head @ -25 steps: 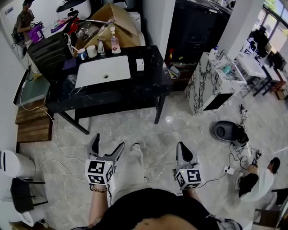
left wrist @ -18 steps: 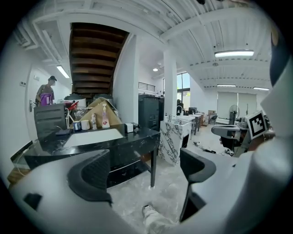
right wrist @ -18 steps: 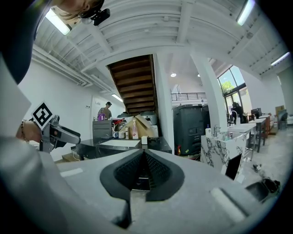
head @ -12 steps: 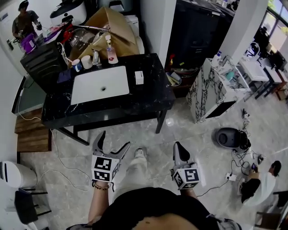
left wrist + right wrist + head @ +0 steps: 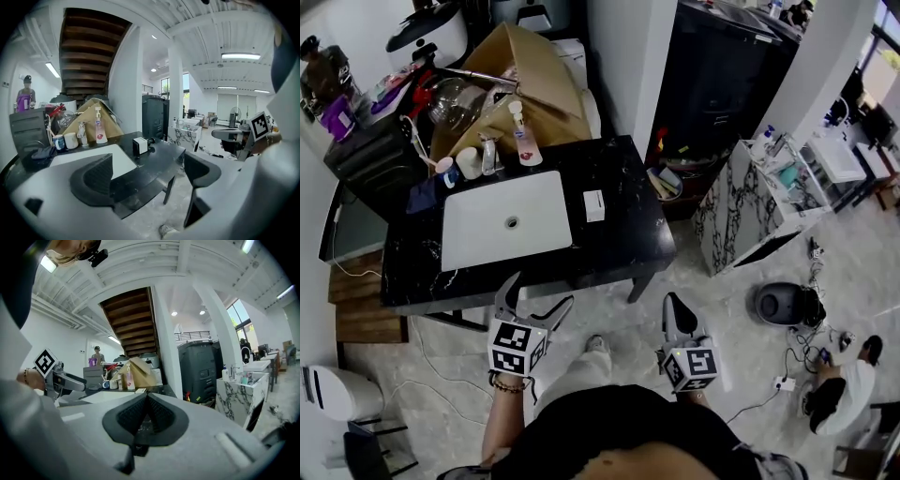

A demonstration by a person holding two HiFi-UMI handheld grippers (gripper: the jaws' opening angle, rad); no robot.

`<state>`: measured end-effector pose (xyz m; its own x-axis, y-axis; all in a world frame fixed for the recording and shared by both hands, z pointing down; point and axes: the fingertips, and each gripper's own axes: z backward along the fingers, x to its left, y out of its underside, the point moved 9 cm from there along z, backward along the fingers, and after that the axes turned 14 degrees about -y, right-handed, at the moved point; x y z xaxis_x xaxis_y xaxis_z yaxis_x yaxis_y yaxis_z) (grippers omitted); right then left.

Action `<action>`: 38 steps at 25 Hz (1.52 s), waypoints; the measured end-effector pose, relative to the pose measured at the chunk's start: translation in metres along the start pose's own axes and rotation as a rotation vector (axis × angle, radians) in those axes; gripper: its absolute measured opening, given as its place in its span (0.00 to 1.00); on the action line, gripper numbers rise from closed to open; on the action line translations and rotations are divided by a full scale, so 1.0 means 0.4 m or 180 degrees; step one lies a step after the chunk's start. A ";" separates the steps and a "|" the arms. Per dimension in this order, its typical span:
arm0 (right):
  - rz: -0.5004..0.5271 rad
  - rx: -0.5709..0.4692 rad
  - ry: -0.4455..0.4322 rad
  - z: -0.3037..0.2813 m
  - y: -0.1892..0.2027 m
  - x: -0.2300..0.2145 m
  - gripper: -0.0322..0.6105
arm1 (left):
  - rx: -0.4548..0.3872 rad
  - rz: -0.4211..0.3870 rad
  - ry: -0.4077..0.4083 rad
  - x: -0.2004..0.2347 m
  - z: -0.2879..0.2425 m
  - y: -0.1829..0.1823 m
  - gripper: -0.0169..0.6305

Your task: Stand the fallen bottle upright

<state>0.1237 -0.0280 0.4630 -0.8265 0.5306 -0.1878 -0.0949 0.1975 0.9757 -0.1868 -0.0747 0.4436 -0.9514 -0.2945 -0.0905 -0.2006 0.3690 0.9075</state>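
Note:
A black table [image 5: 619, 234] with a white sunken basin [image 5: 508, 221] stands just ahead. Along its far edge a pink-labelled pump bottle [image 5: 522, 139] [image 5: 98, 131] [image 5: 127, 377], a small clear bottle [image 5: 488, 155] [image 5: 82, 134] and two cups [image 5: 469, 162] all stand upright. No bottle on its side shows in any view. A small white box [image 5: 594, 205] [image 5: 139, 146] sits right of the basin. My left gripper [image 5: 537, 292] [image 5: 147, 173] is open and empty, short of the table's near edge. My right gripper [image 5: 673, 305] [image 5: 146, 417] is shut, holding nothing.
A cardboard box [image 5: 530, 66] and a black crate [image 5: 366, 150] crowd the table's back left. A tall black cabinet [image 5: 741, 56] and a marble-patterned unit [image 5: 739, 204] stand to the right. A round floor robot [image 5: 783, 303] with cables lies lower right. A person [image 5: 321, 77] stands far left.
The view has advanced toward the table, which now lies closer and larger. Both grippers moved forward with it and kept their states: left open, right shut.

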 end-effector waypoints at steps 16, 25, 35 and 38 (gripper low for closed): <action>-0.0150 0.0044 0.0034 -0.198 -0.038 -0.102 0.06 | 0.0048 -0.0222 0.0446 0.017 -0.250 -0.134 0.73; -0.0119 0.0074 0.0047 -0.222 -0.071 -0.186 0.06 | 0.0056 -0.0735 0.0535 -0.027 -0.324 -0.217 0.73; -0.0084 0.0011 0.0148 -0.200 -0.103 -0.259 0.05 | 0.0256 -0.1570 0.0926 -0.083 -0.471 -0.388 0.73; -0.0041 -0.0014 0.0212 -0.179 -0.105 -0.260 0.05 | 0.0435 -0.1792 0.1136 -0.113 -0.536 -0.417 0.73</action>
<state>0.1739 -0.1503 0.4496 -0.8604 0.4719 -0.1925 -0.1081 0.2002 0.9738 -0.0602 -0.3117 0.3843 -0.5625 -0.7384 -0.3719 -0.6927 0.1753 0.6996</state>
